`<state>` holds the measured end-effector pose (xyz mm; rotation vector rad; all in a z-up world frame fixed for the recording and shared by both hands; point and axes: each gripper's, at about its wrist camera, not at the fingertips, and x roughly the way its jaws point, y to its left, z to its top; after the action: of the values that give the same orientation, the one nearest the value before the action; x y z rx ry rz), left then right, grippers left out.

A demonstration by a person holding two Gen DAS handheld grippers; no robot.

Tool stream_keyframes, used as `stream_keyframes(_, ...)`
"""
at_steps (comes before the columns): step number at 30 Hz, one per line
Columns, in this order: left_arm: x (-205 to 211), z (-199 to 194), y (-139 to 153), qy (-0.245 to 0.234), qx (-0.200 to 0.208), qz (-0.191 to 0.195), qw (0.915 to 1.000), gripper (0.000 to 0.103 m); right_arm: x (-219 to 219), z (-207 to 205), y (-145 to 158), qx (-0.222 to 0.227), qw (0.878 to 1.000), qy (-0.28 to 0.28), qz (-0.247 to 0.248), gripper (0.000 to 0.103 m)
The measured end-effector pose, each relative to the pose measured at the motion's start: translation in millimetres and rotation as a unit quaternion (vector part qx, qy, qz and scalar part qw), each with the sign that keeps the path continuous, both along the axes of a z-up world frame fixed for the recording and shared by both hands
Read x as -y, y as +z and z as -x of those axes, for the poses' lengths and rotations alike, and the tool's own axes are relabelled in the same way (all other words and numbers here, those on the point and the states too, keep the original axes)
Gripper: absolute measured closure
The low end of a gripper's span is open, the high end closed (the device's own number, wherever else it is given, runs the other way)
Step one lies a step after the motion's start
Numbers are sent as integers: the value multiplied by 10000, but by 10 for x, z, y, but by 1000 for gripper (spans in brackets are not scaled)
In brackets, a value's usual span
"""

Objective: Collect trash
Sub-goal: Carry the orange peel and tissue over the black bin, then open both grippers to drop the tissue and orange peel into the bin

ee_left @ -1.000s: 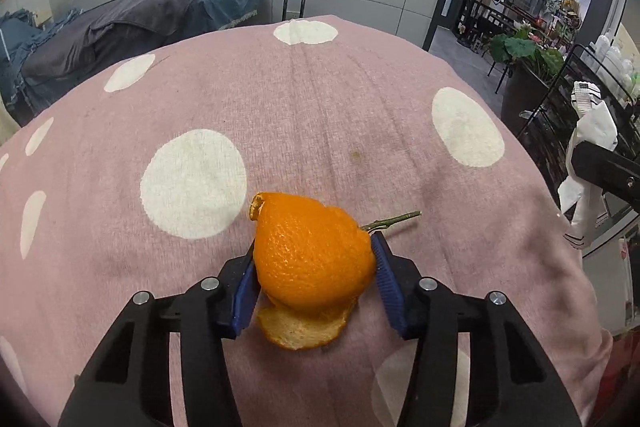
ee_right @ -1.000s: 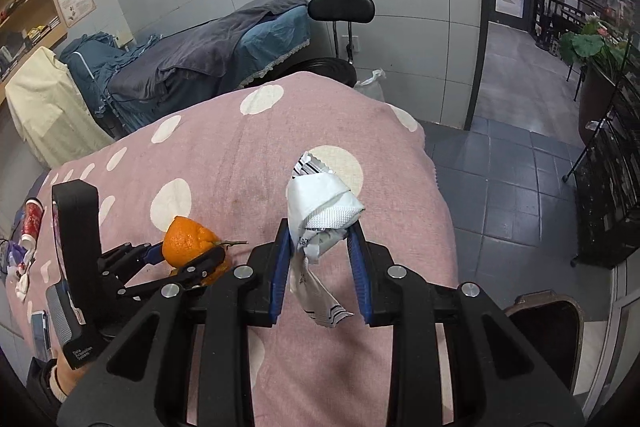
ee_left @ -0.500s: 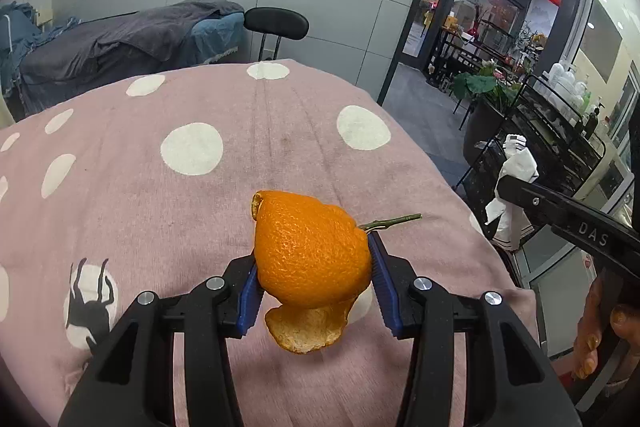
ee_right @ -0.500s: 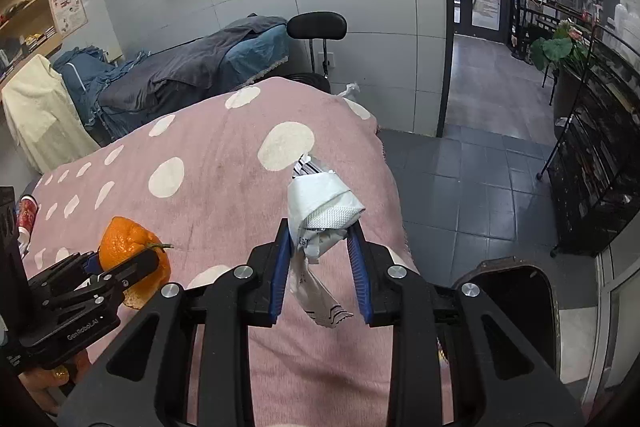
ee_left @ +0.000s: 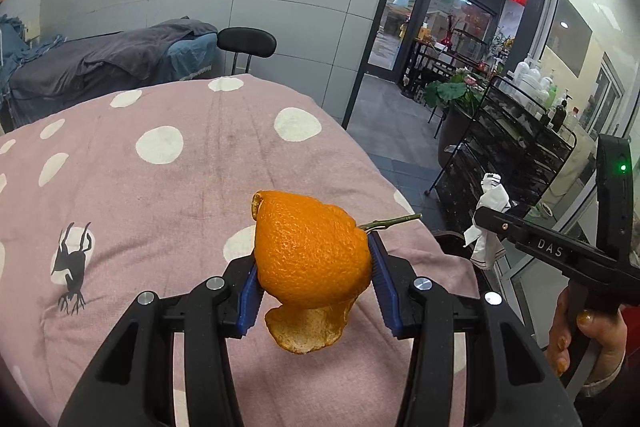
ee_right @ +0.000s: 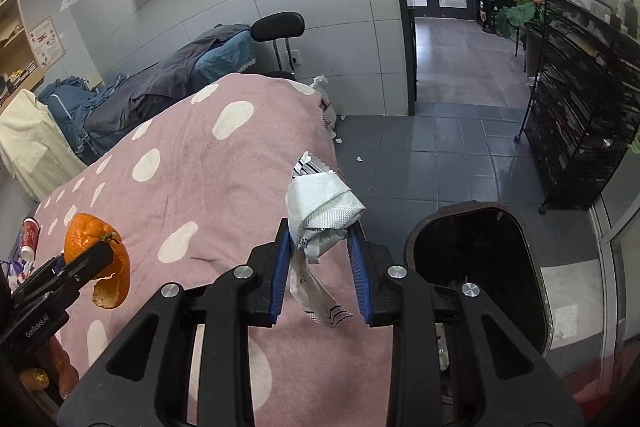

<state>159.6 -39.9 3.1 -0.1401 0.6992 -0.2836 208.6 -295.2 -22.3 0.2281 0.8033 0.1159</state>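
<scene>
Orange peel (ee_left: 312, 251) pitted, matt; wrapper (ee_right: 320, 215) crinkled paper; bedspread (ee_left: 180, 187) soft pink cloth; bin (ee_right: 480, 255) glossy plastic.

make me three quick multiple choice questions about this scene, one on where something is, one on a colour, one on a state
1. Where is the dark open-topped trash bin?
A. on the floor beside the pink polka-dot blanket
B. on the wall shelf
C. on the blanket

2. What colour are the pads of the left gripper?
A. red
B. blue
C. green

3. What state is the right gripper in?
A. open, nothing in it
B. shut on the crumpled white wrapper
C. shut on the orange peel

Answers: 1 A, the bin stands on grey tiles by the blanket's edge; 2 B, blue pads flank the peel; 3 B, its pads pinch the wrapper.
</scene>
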Motion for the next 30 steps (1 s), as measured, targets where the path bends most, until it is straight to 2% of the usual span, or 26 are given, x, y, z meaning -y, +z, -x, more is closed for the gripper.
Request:
stream_keyframes(13, 471, 188, 75, -603, 191, 44, 9980, 56, 807, 311, -361, -346, 9955, -885, 10, 74)
stream_keyframes(27, 725, 235, 91, -818, 220, 24, 9964, 56, 1329, 65, -1365, -1479, 9777, -1484, 123, 74)
stream_keyframes(28, 738, 232, 91, -819, 216, 16, 9964, 56, 1344, 52, -1430, -1557, 9760, -1517, 120, 72)
stream_keyframes(30, 754, 235, 90, -825, 218, -1, 9964, 56, 1395, 44, -1570, -1736, 9713, -1626, 65, 61)
